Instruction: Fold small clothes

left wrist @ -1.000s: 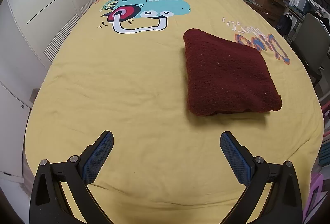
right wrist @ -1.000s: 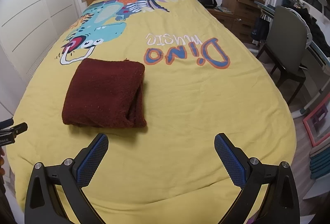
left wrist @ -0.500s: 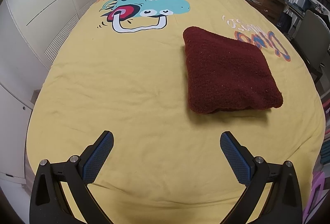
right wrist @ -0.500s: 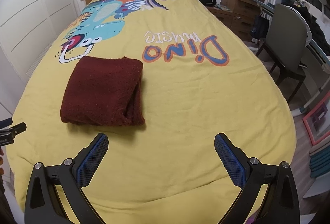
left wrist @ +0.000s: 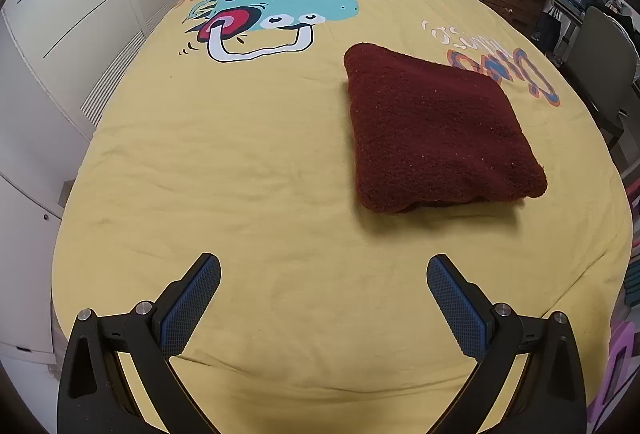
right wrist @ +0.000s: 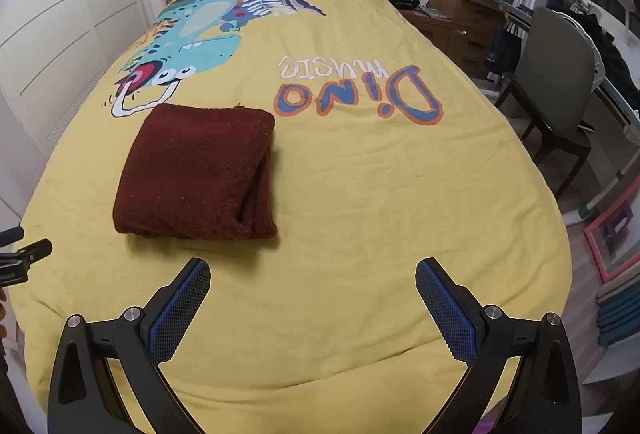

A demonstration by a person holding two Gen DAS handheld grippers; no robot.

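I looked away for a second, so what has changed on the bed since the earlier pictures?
Hardly anything. Both cameras shifted slightly. The folded maroon garment lies in the same place on the yellow bedspread, untouched. The left gripper and right gripper stay open, holding nothing.

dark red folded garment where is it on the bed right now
The dark red folded garment lies on the yellow bedspread, left of centre in the right wrist view, just below the dinosaur print.
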